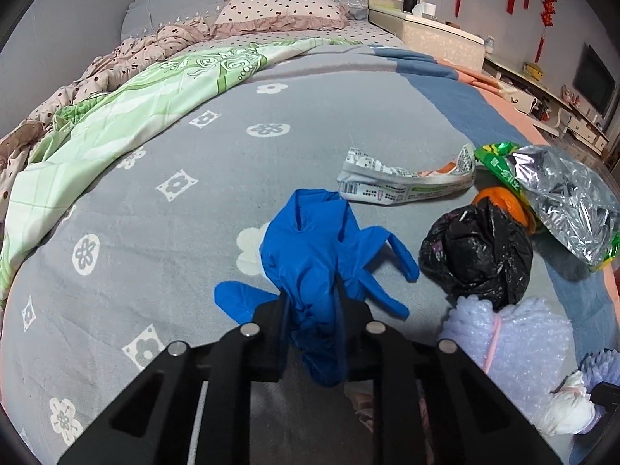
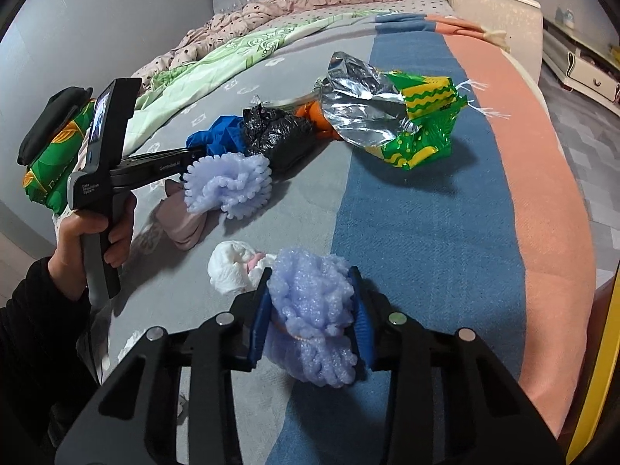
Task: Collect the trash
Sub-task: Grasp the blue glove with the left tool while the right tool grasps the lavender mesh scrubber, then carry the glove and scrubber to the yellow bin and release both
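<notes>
- Trash is spread over a grey flowered bedspread (image 1: 162, 178), clustered near its blue and pink stripes.
- Blue glove (image 1: 314, 255) is pinched between the fingers of the left gripper (image 1: 312, 302); jaws are nearly together, clamped on the crumpled cuff, the glove fingers draped over the bedspread beyond.
- Lavender foam net (image 2: 314, 310) is squeezed between the blue pads (image 2: 259, 325) of the right gripper (image 2: 310, 323); jaws are clamped on it, part-way closed. An orange band is seen around the net's waist.
- White tissue wad (image 2: 228, 267) lies touching that net, on the left pad's side.
- Second lavender foam net (image 2: 228, 186) lies further out, beside a pink cloth scrap (image 2: 182, 224).
- Black plastic bag (image 1: 478, 252), knotted into a ball, sits just right of the glove; orange peel (image 1: 503, 201) is pressed behind it.
- Green snack wrapper (image 2: 391, 116), torn open with its silver lining exposed, lies on the blue stripe, touching the peel.
- Flattened printed carton (image 1: 403, 182) lies beyond the glove, apart from it.
- In the right wrist view a hand (image 2: 83, 240) with a dark sleeve is seen gripping the left gripper's handle.
- Green quilt (image 1: 116, 116) and polka-dot pillow (image 1: 283, 11) lie at the far end of the bed.
</notes>
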The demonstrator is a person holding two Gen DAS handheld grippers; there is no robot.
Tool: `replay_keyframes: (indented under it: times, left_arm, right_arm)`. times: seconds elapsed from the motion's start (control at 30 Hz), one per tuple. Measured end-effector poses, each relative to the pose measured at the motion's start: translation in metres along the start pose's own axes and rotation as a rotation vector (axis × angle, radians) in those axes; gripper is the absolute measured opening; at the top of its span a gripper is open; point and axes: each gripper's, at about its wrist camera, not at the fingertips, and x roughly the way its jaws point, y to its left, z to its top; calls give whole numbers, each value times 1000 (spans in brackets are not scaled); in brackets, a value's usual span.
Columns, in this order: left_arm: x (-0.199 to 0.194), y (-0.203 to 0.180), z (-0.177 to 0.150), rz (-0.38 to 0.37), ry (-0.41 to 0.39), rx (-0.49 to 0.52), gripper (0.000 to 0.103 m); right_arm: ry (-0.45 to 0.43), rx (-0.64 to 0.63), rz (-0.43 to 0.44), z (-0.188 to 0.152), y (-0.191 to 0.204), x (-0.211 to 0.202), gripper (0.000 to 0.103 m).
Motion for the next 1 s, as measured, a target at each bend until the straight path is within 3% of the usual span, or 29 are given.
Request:
replay_keyframes:
  times: [0.5, 1.0]
  left_arm:
    - [-57, 7, 5, 44, -87, -25, 15]
    - [-143, -13, 0, -3, -197, -12, 15]
  right_arm:
    - [-88, -17, 15, -5, 11, -49, 35]
    - [-212, 29, 13, -8, 7, -120, 35]
